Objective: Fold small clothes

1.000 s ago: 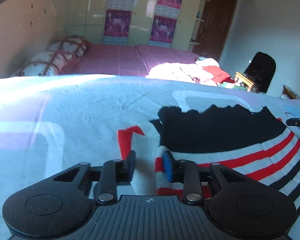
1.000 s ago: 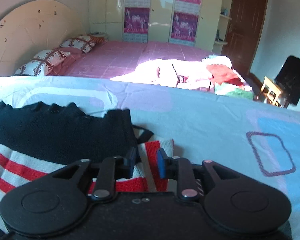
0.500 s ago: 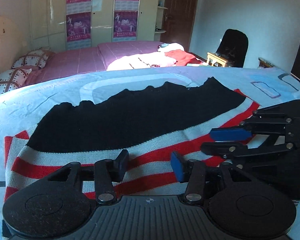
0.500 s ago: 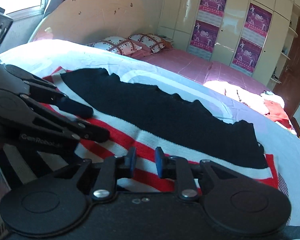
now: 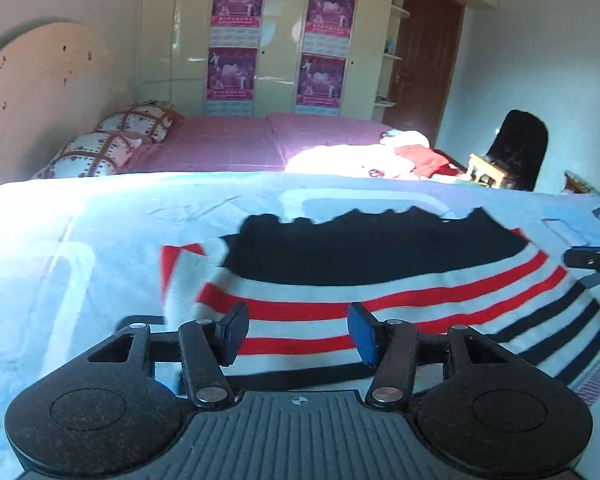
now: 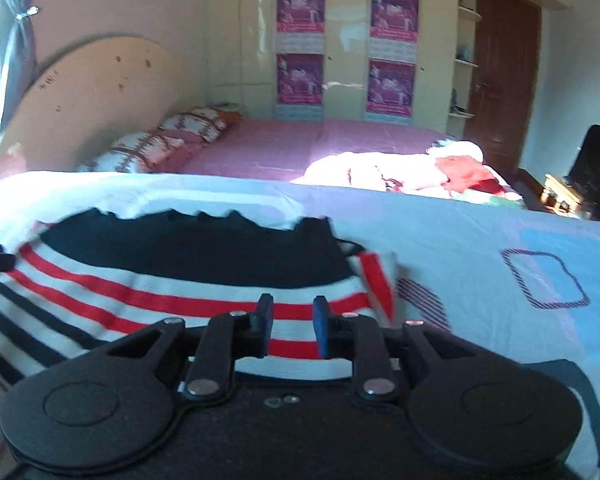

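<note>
A small knitted sweater (image 5: pixel 380 280) lies flat on the pale blue bedsheet (image 5: pixel 80 260). It has a black part at the far side and red, white and black stripes nearer me. My left gripper (image 5: pixel 296 334) is open and empty above the sweater's near left part. My right gripper (image 6: pixel 293 326) is open, with a narrower gap, and empty above the sweater (image 6: pixel 160 280) near its right end. The tip of the right gripper shows at the right edge of the left wrist view (image 5: pixel 592 258).
Beyond the sheet lies a pink bed (image 5: pixel 240 144) with patterned pillows (image 5: pixel 112 148) and a pile of white and red clothes (image 5: pixel 380 158). A black chair (image 5: pixel 520 148) and a small wooden stool (image 5: pixel 486 168) stand at the far right. Wardrobes with posters (image 5: pixel 236 40) line the back wall.
Both grippers have swung back from facing each other over the sweater to facing the far bed. The left jaws have opened wider. The sweater lies flat as before.
</note>
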A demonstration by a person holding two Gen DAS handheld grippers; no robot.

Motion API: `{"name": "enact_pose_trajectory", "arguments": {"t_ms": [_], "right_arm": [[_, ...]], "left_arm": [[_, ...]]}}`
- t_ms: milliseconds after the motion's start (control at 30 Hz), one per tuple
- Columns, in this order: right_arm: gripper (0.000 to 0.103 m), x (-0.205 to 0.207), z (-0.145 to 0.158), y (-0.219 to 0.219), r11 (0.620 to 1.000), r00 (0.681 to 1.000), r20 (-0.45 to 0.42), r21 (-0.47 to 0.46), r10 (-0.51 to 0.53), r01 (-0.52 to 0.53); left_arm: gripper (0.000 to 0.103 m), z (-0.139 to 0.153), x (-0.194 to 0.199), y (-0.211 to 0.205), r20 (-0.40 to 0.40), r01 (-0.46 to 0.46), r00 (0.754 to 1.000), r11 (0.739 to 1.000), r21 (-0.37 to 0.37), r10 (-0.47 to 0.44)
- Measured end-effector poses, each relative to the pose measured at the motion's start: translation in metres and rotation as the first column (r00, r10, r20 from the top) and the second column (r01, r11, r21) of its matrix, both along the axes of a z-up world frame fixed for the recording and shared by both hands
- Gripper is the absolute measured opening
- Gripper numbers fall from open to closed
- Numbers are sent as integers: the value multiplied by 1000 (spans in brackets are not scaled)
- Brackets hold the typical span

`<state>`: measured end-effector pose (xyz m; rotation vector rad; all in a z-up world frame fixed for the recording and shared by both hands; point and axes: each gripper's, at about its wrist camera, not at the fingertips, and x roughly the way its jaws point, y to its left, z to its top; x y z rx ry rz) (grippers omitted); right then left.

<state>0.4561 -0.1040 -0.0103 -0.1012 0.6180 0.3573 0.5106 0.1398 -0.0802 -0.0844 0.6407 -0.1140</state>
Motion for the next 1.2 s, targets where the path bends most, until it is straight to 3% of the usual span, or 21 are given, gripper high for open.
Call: {"name": "enact_pose_trajectory", "arguments": {"t_ms": [67, 133, 167, 200, 233, 333, 467, 533, 700, 867, 1000, 1133, 1200], "right_arm": [[23, -12, -6, 36, 994, 994, -7, -40, 105, -105], [24, -22, -15, 64, 983, 985, -26, -66, 171, -172], [23, -26, -23, 74, 979, 982, -38, -87, 184, -187], [24, -29, -33, 80, 974, 980, -55, -109, 192, -197], [24, -30, -44, 84, 970, 979, -77, -135, 191, -200], [24, -42, -50, 87, 970, 983, -30, -160, 180, -182], [27, -55, -32, 84, 970, 979, 3, -133, 206, -203], [27, -51, -42, 87, 963, 977, -44, -166, 207, -211], [26, -48, -43, 56, 964, 982, -38, -188, 182, -186], [26, -44, -42, -15, 971, 998, -36, -229, 56, -63], [25, -45, -45, -66, 984, 997, -64, -175, -37, 25], [25, -46, -38, -60, 986, 997, -59, -164, -50, 40], [26, -54, -26, -62, 993, 999, -19, -108, -49, 47]], "left_arm": [[68, -2, -3, -27, -7, 53, 999, 998, 16, -53], [69, -8, -6, -52, 0, 56, 998, 998, 37, -56], [69, -12, -8, -60, -15, 54, 998, 999, 7, -54], [69, -19, -10, -67, -39, 58, 998, 998, 8, -57], [69, -28, -13, -75, -55, 60, 997, 996, 71, -56], [72, -38, -26, -87, -23, 78, 997, 984, 161, -75], [72, -17, -37, -72, 21, 30, 999, 994, 103, -32], [72, -22, -36, -67, -11, 19, 1000, 992, 125, -18], [72, -29, -45, -50, -14, -17, 1000, 986, 164, 20], [72, -32, -64, -6, -21, -101, 994, 984, 146, 105], [72, -35, -66, 11, -40, -135, 989, 981, 136, 142], [73, -33, -60, 14, -54, -170, 983, 979, 111, 177], [73, -25, -64, 11, -33, -194, 980, 975, 113, 198]]}}
